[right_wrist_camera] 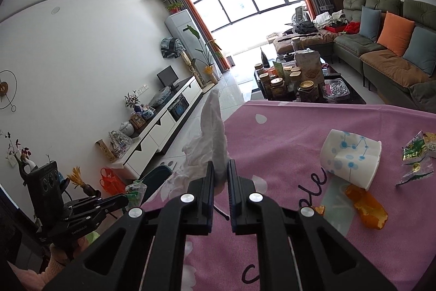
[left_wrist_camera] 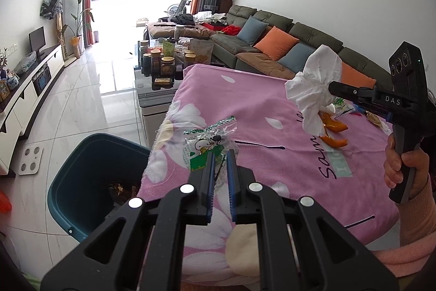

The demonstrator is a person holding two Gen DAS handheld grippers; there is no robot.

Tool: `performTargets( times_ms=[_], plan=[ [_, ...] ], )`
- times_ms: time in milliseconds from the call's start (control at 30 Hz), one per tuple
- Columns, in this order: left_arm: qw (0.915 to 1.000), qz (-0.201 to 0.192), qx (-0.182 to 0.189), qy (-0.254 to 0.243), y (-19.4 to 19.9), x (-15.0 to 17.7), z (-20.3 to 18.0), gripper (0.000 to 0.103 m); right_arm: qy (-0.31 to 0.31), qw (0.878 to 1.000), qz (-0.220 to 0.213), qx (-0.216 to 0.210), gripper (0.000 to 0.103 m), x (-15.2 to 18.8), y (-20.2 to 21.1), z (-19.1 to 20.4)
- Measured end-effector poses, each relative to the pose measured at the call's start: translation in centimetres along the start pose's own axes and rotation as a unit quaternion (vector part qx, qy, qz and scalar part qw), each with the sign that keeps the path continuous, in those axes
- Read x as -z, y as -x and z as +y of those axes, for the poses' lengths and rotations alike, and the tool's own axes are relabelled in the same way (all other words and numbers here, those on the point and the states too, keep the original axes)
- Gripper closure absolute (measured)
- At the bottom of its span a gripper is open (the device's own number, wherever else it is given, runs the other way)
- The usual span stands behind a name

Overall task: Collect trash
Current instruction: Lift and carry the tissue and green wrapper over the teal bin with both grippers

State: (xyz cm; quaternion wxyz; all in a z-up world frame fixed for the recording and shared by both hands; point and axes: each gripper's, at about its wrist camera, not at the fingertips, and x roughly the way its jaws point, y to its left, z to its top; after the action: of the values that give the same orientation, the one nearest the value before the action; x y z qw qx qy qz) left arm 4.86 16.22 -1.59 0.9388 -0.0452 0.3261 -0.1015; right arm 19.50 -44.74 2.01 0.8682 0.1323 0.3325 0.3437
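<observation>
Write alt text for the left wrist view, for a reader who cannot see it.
The left gripper is shut on a clear snack wrapper above a pink flowered cloth, beside a teal bin. At right, the right gripper grips a crumpled white tissue.

The left gripper (left_wrist_camera: pixel 220 154) is held closed and angled downward, a candy wrapper (left_wrist_camera: pixel 208 146) pinched between its fingers. The right gripper (right_wrist_camera: pixel 220 168), gripped by a hand (left_wrist_camera: pixel 403 168) in a pink sleeve, is clamped on a crumpled tissue (right_wrist_camera: pixel 215 138).
</observation>
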Motion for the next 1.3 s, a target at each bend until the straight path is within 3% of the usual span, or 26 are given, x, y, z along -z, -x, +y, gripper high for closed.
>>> performTargets(
  times_ms=[633, 1300],
  plan=[
    [0.9965, -0.014, -0.071, 0.041, 3.4, 0.8, 5.7, 0.094, 0.038, 0.995, 0.053, -0.075, 0.095, 0.1, -6.7, 7.0],
    [0.9913, -0.003, -0.112, 0.07, 3.6, 2.0, 9.5, 0.094, 0.056, 0.988, 0.097, -0.109, 0.095, 0.3, -12.9, 11.5]
  ],
)
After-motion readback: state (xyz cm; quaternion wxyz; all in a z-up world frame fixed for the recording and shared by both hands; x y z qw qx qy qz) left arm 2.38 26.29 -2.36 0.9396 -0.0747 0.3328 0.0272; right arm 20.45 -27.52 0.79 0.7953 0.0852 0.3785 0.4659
